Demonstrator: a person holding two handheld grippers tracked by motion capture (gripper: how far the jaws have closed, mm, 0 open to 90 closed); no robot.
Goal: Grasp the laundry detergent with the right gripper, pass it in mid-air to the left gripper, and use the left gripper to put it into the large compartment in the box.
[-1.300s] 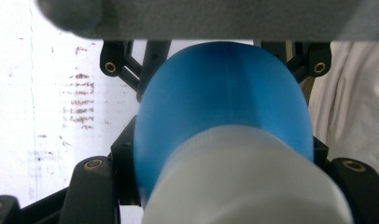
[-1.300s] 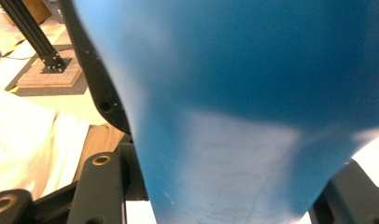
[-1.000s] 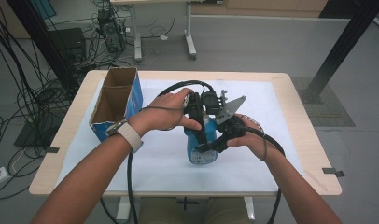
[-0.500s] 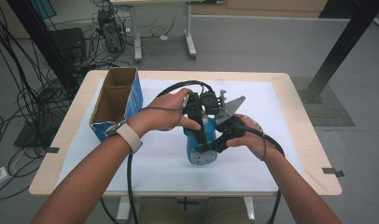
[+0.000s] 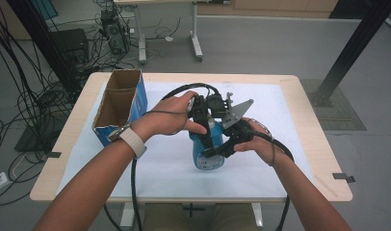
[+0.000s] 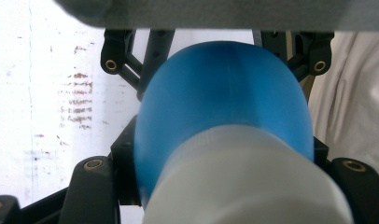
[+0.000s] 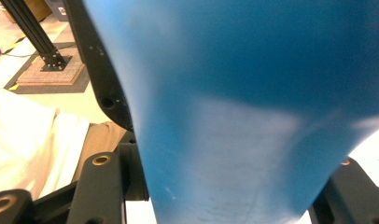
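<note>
Gripped bottle (image 5: pixel 210 161) with both tongs at once, mid-worktop (image 5: pixel 323 159), over the white sheet (image 5: pixel 174 178). Could not tell base contact with the sheet from above.

Clenched left tongs (image 5: pixel 205 136) on the upper body, coming in from the box (image 5: pixel 117 108) side. Clenched right tongs (image 5: pixel 216 151) lower down, from the opposite side. Neither released. Confirmed in both gripper views by blue plastic wedged tight between black jaws.

Probably doubled the grip for control: smooth, rounded plastic, likely to slip or swing under a single pinch. Staggered the two grips along the body, presumably to stop tilt and to allow a handover or a twist of one end against the other. Could not read which from here.

Kept bottle near upright, leaning slightly towards the person. Left it well apart from the box, open top up at the left edge. Judged that as the likely destination, not yet approached.

Risk noted: squeezing a soft wall from two sides, possible bulge or pop-out.
</note>
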